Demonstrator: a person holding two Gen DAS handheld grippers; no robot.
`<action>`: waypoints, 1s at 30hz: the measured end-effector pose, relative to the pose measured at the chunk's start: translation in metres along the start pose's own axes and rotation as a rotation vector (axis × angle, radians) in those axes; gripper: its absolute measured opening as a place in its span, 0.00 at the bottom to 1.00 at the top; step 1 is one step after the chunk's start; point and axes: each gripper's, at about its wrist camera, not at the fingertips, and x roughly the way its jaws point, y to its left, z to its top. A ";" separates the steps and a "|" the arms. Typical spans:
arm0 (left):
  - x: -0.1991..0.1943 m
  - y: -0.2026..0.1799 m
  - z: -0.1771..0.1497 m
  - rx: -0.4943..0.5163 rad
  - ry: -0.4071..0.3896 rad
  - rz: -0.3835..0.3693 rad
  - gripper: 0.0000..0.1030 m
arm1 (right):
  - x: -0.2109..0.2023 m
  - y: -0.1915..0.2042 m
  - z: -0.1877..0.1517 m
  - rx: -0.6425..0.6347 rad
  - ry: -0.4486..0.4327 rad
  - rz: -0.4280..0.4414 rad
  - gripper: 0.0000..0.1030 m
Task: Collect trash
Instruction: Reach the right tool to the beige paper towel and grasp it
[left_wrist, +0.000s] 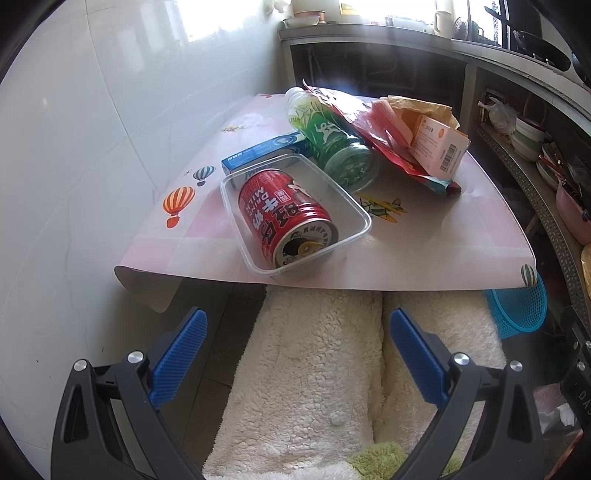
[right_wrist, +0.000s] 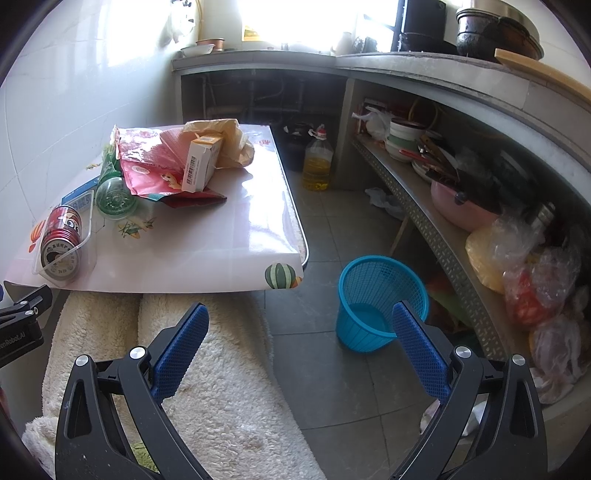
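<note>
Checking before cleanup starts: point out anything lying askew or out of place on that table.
The red can lies on its side inside the clear plastic tray. The green bottle is toppled too, resting partly on the blue box. The orange-and-white carton leans atop crumpled wrappers. Nothing looks spilled.

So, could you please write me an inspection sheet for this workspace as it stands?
Surface: pink balloon-print table cover, front edge overhanging.
Job's things: red milk can lying in clear plastic tray; green plastic bottle on its side; blue flat box; red foil bag under white-orange carton; blue mesh bin on the floor, empty.
Clutter: oil bottle, shelf of bowls and bags.
Grippers: left gripper and right gripper open, holding nothing.
Cables: nothing seen.
Surroundings: tiled wall, kitchen counter, cream fleece below.
</note>
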 end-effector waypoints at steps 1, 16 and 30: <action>0.000 0.000 0.000 0.000 0.000 0.000 0.94 | 0.001 0.002 0.000 0.000 0.001 0.000 0.93; 0.004 0.002 0.000 0.003 0.001 -0.001 0.94 | 0.005 0.004 -0.002 0.008 0.006 0.013 0.93; 0.008 0.016 0.068 -0.041 -0.072 -0.054 0.94 | 0.021 -0.014 0.037 0.053 -0.066 0.062 0.93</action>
